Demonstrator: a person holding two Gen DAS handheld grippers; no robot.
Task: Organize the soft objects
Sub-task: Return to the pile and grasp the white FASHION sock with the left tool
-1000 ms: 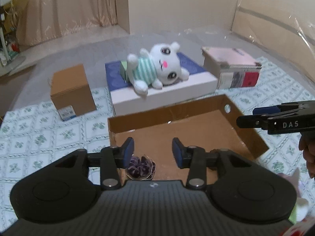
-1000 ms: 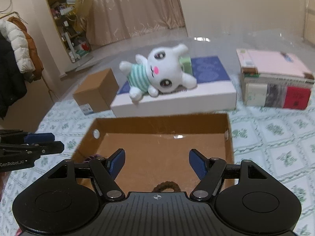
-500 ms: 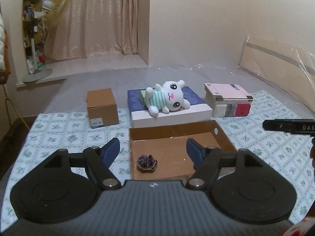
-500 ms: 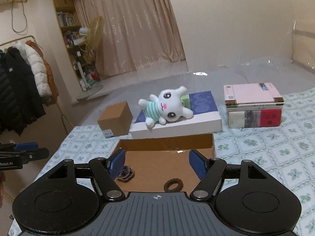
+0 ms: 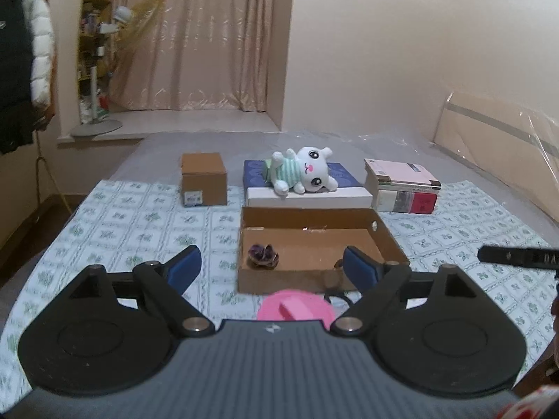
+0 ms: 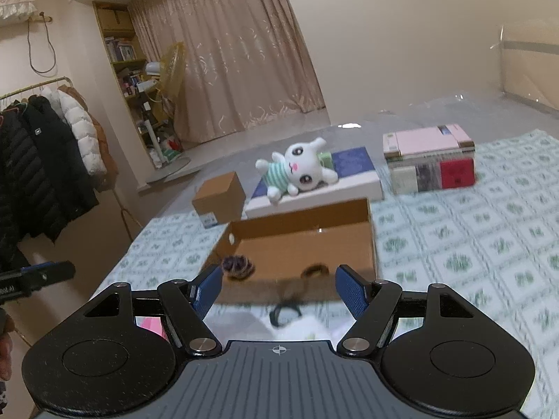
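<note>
Open cardboard tray point(image 5: 387, 241) sits on the patterned cloth point(image 5: 139, 223), low walls, top open. Inside: a purple scrunchie point(image 5: 262, 255) near the tray's left front corner, and a brown hair tie point(image 6: 315, 271) toward the right front, partly hidden in the left wrist view.

Just outside the front wall: a black hair tie point(image 6: 284, 309) and a pink round object point(image 5: 295, 305), kind unclear.

Behind the tray: white plush bunny point(image 5: 302, 171) lying on a flat white-and-blue box point(image 5: 335, 195); small brown carton point(image 5: 203, 178) left, stacked books point(image 5: 401, 185) right.

Left gripper point(image 5: 272, 265): jaws opening, nothing between them. Right gripper point(image 6: 277, 291): jaws spread, empty.
</note>
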